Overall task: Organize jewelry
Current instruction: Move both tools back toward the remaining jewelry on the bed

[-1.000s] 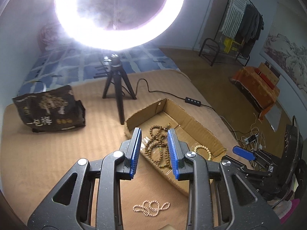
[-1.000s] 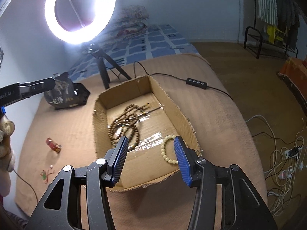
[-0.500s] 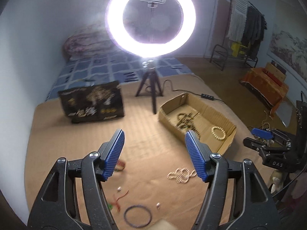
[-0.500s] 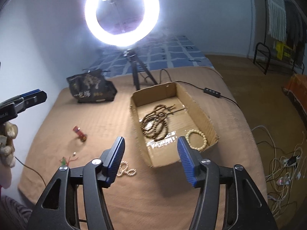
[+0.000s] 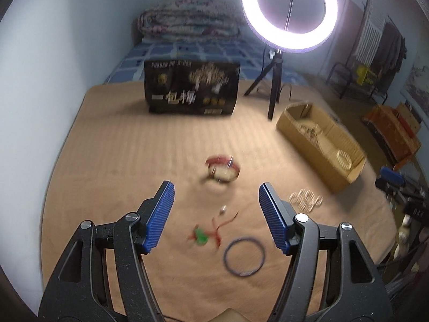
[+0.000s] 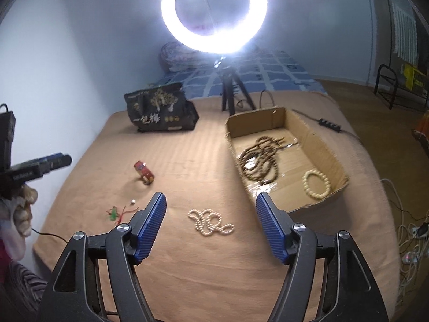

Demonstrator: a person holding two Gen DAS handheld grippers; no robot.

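My left gripper (image 5: 216,187) is open and empty above the tan blanket, over a red bracelet (image 5: 222,168), a green and red charm (image 5: 206,234) and a dark blue ring (image 5: 243,256). My right gripper (image 6: 211,198) is open and empty just short of a pale bead necklace (image 6: 210,221). The cardboard box (image 6: 325,141) holds dark wooden beads (image 6: 259,161) and a cream bead bracelet (image 6: 315,184). The box (image 5: 303,131) shows at right in the left wrist view, with the pale necklace (image 5: 305,198) before it. The red bracelet (image 6: 144,172) and charm (image 6: 115,213) lie left in the right wrist view.
A black printed bag (image 6: 161,111) stands at the back of the blanket. A ring light on a tripod (image 6: 214,13) stands behind the box, its cable and switch (image 6: 329,124) running right. The blanket's edges drop off left and front. Cables (image 6: 410,237) lie on the floor at right.
Both grippers have pulled back from the box and opened wider. The left one has swung left, from over the box to over the loose pieces on the blanket.
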